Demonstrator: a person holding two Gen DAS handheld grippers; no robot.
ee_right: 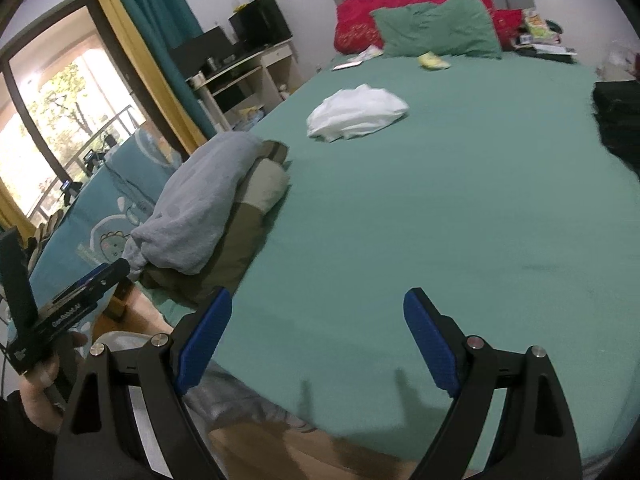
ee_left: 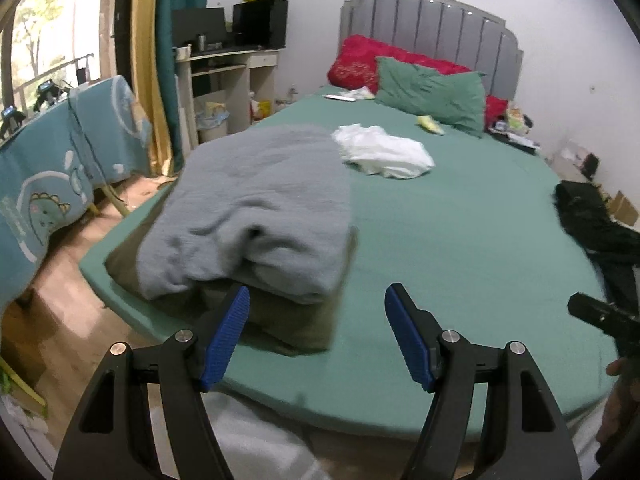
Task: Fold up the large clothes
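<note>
Folded grey top [ee_left: 256,208] atop olive garment [ee_left: 288,320], bed's left corner.

Dim, even indoor light; daylight enters at the window [ee_left: 38,36].
Fisheye bends and darkens edges; grey folded garment [ee_left: 256,208] appears slightly motion-blurred; faint finger shadows on the bed [ee_right: 400,384].

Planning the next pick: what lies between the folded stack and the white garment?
Only bare green sheet separates the folded stack from the white garment, clearest in the right wrist view.

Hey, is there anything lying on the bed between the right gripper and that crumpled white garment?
Nothing visible. Between the open right gripper and the white garment lies only bare green sheet. The folded grey and olive stack sits off to the left, the black clothing off to the right.
</note>
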